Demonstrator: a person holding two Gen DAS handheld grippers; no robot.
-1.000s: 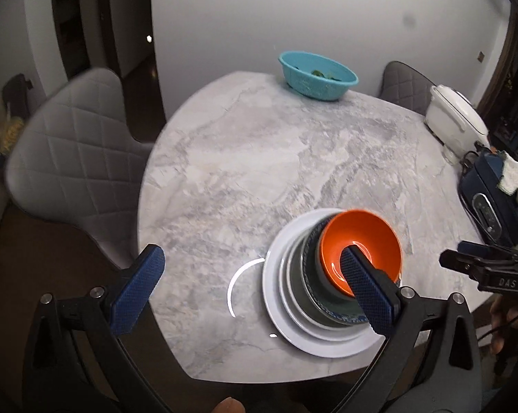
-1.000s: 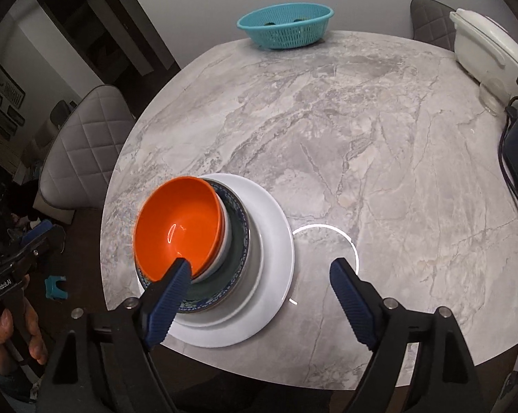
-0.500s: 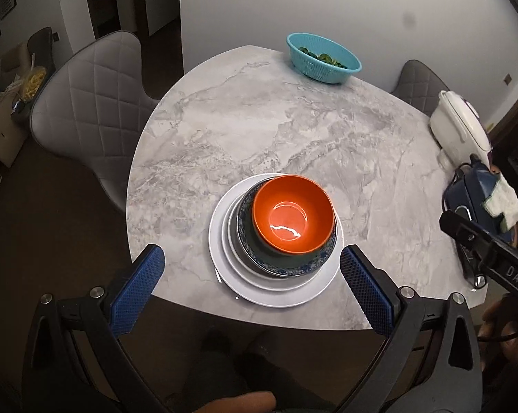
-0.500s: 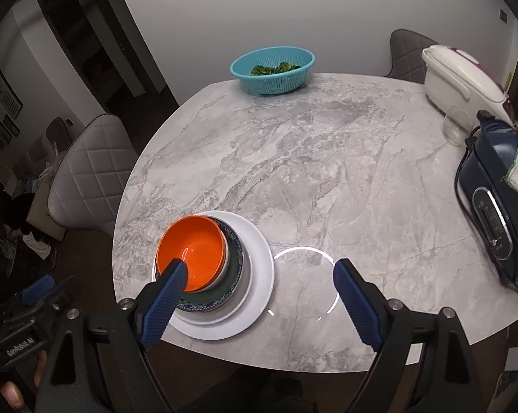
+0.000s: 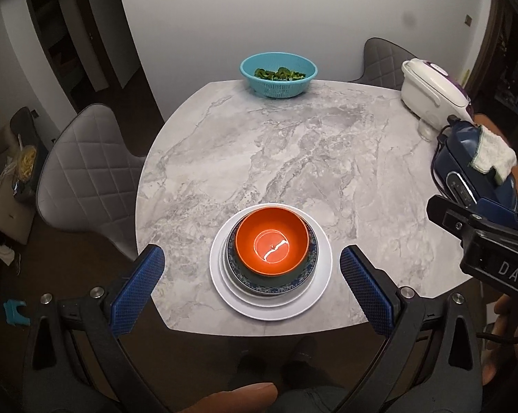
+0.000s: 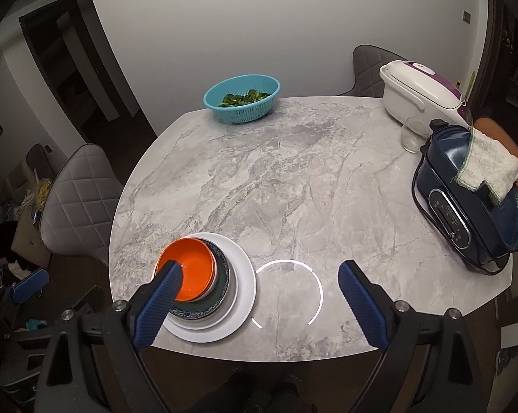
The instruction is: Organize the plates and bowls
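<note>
An orange bowl (image 5: 272, 245) sits on top of a stack: a dark blue-rimmed bowl (image 5: 309, 265), a smaller white plate and a large white plate (image 5: 322, 285), near the front edge of the marble table (image 5: 293, 158). The stack also shows in the right wrist view, with the orange bowl (image 6: 190, 268) at lower left. My left gripper (image 5: 252, 284) is open and empty, held above and in front of the stack. My right gripper (image 6: 259, 304) is open and empty, to the right of the stack, over a ring of reflected light.
A teal colander (image 5: 278, 74) of greens stands at the table's far edge. A white rice cooker (image 6: 419, 93), a glass (image 6: 410, 137) and a dark blue appliance (image 6: 472, 206) with a cloth line the right side. Grey chairs (image 5: 86, 172) stand to the left and at the back.
Both grippers have pulled back and up from the stack, so more of the table shows. The stack has not moved. Both grippers stay open.
</note>
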